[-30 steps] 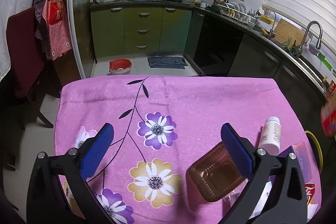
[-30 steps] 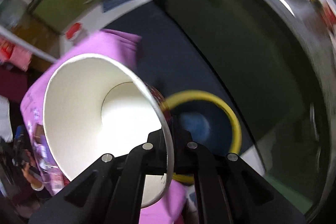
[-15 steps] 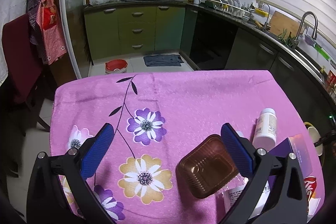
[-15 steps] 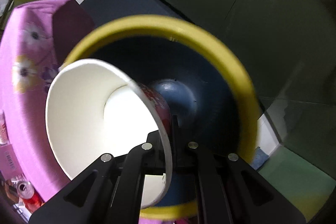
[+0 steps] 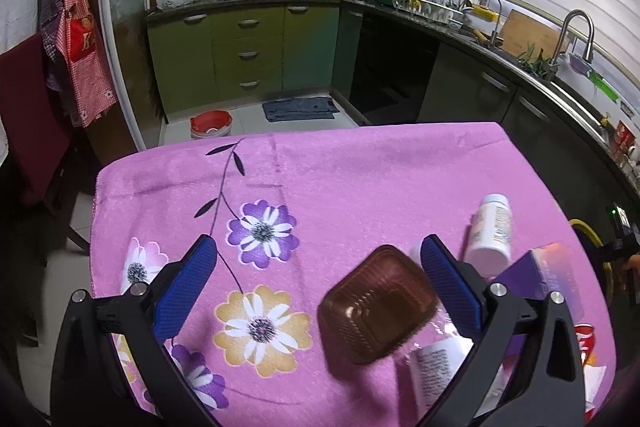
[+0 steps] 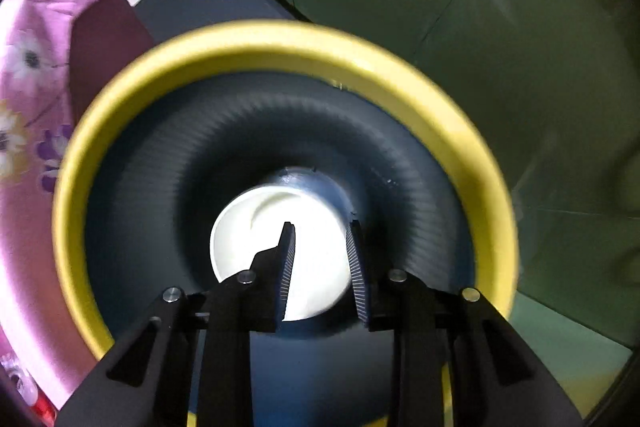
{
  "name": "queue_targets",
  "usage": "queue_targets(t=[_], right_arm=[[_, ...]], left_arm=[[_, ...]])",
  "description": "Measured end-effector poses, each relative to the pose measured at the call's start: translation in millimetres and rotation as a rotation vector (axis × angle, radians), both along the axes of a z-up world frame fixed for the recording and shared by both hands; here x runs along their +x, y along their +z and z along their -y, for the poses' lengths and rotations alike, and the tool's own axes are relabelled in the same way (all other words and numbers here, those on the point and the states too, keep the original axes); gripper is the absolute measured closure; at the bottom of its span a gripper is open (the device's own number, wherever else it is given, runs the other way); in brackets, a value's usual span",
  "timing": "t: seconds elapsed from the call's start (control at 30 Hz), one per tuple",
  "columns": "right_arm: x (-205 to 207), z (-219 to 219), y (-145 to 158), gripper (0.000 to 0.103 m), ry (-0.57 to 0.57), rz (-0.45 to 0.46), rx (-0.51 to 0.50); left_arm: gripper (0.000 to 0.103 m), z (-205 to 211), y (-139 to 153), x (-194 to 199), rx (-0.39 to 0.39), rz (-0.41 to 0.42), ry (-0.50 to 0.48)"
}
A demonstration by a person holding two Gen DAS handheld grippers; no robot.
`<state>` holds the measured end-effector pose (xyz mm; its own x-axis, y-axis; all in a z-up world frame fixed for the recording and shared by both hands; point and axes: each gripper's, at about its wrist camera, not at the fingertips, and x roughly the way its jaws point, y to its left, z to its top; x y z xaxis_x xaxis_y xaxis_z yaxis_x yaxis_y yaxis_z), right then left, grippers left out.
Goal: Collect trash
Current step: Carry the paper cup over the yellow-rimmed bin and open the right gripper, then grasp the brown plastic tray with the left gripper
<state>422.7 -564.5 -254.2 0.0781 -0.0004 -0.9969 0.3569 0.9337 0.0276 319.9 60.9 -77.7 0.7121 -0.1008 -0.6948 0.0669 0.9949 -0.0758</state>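
Note:
In the right wrist view my right gripper (image 6: 320, 227) points straight down into a dark bin with a yellow rim (image 6: 280, 43). Its jaws are opening and nothing is pressed between them. A white paper cup (image 6: 256, 227) lies at the bin's bottom, below the fingertips. In the left wrist view my left gripper (image 5: 316, 251) stands open above the pink flowered tablecloth (image 5: 320, 179). A brown plastic tray (image 5: 376, 303) lies on the cloth between its fingers, apart from both blue pads. A white pill bottle (image 5: 492, 231) lies to the right.
A purple box (image 5: 552, 275), a printed paper wrapper (image 5: 436, 367) and a red-and-white packet (image 5: 586, 339) lie at the cloth's right end. The bin's yellow rim (image 5: 588, 231) shows past that edge. Kitchen cabinets, a red bucket (image 5: 210, 123) and a dark red chair (image 5: 36, 123) surround the table.
My right gripper came down over the bin, let go of the paper cup, and the cup dropped to the bottom. The left gripper barely shifted over the brown tray.

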Motion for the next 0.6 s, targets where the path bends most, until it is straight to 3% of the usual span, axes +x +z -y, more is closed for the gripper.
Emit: queue_targets(t=[0.23, 0.43, 0.6], right_arm=[[-23.3, -17.1, 24.7, 0.069, 0.058, 0.075, 0.039], [-37.5, -30.9, 38.3, 0.069, 0.102, 0.092, 0.056], [-56.7, -42.7, 42.3, 0.069, 0.113, 0.096, 0.065]], left_arm=[[0.006, 11.1, 7.5, -2.2, 0.021, -0.046, -0.061], [0.006, 14.5, -11.1, 8.4, -0.04, -0.17, -0.174], [0.012, 15.3, -11.8, 2.9, -0.06, -0.185, -0.236]])
